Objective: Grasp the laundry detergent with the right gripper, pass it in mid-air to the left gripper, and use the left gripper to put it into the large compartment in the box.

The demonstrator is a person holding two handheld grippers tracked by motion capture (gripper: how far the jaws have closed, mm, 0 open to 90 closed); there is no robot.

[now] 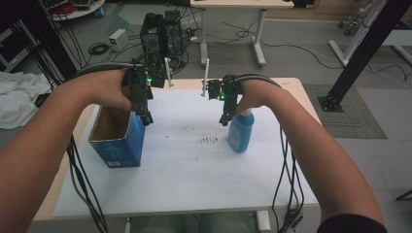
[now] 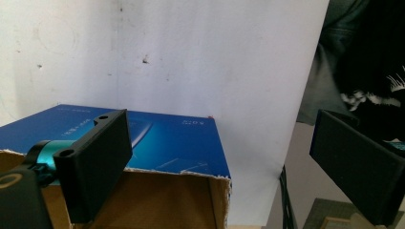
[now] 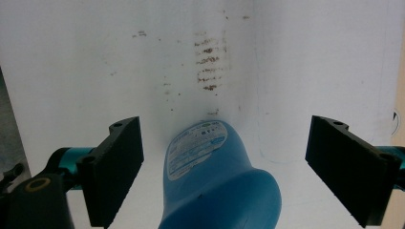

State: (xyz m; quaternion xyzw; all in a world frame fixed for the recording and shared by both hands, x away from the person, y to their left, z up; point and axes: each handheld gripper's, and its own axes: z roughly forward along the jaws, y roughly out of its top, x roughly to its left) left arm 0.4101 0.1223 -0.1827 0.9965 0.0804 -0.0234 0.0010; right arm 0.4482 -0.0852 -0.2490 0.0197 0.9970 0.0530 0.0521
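Note:
A blue cardboard box with its top torn open stands on the left of the white sheet. My left gripper hovers open over the box's near right corner; the box sits below its spread jaws. A blue plastic bottle stands upright right of centre. My right gripper hangs open just above and left of the bottle's top. The bottle rises between the wide-apart jaws without touching either.
The white sheet covers a wooden table; dark smudges mark its middle. Cables trail off the front edge. A white cloth lies left of the table. Behind stand a computer tower and a desk's legs.

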